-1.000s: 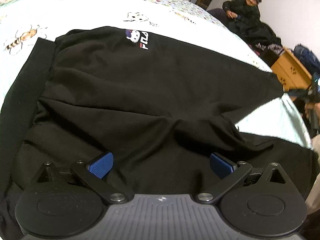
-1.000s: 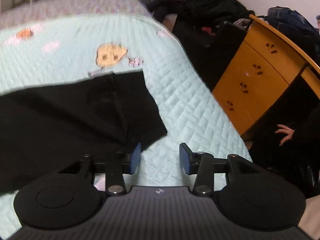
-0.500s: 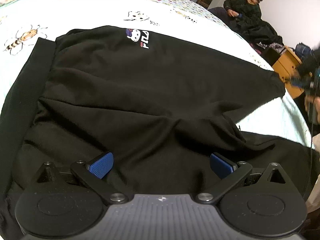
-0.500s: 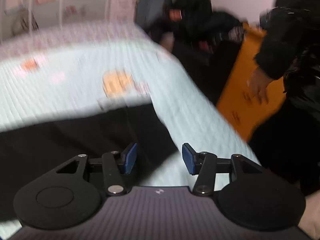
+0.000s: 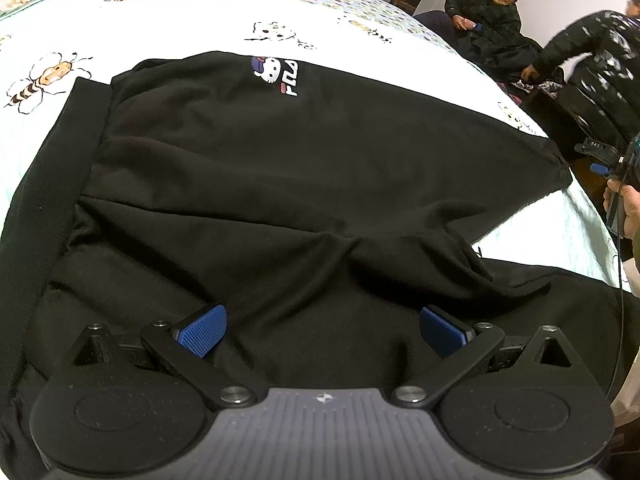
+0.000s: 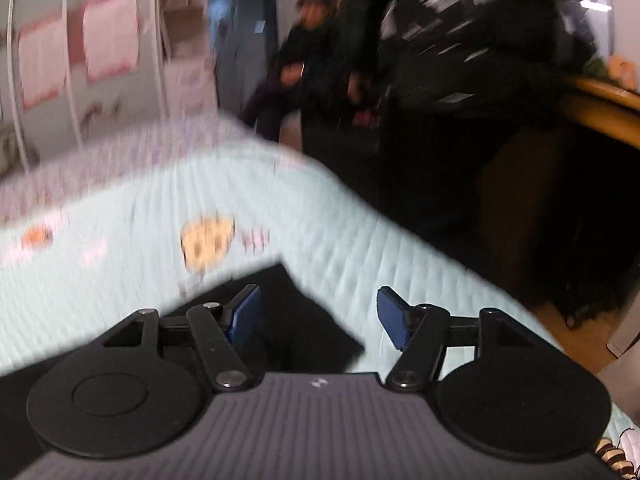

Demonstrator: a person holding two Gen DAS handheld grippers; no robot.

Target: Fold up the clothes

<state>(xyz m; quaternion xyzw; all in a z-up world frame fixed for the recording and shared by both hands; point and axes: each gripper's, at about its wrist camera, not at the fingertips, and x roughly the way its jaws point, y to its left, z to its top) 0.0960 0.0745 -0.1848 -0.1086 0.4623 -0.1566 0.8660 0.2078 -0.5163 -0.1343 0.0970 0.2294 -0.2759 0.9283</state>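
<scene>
A black sweatshirt (image 5: 280,168) with a small cartoon logo (image 5: 278,74) lies spread on the pale quilted bed (image 5: 180,12), rumpled across its middle. My left gripper (image 5: 323,332) hovers wide open over the near part of the garment, nothing between its blue pads. In the right wrist view, blurred by motion, my right gripper (image 6: 320,316) is above a corner of the black cloth (image 6: 304,320) near the bed's edge. Its jaws are opening and the pads do not press on the cloth. The right gripper (image 5: 608,160) also shows at the far right of the left wrist view, in a hand.
A seated person (image 5: 492,12) in dark clothes is beyond the bed's far corner, and another person in a black jacket (image 5: 592,60) bends beside the bed. A wooden desk (image 6: 600,96) stands right of the bed. The quilt (image 6: 120,260) has cartoon prints.
The right gripper has opened wider, rolled and lifted away from the cloth corner it was beside. A person in a black jacket has come into view. The left gripper has not moved.
</scene>
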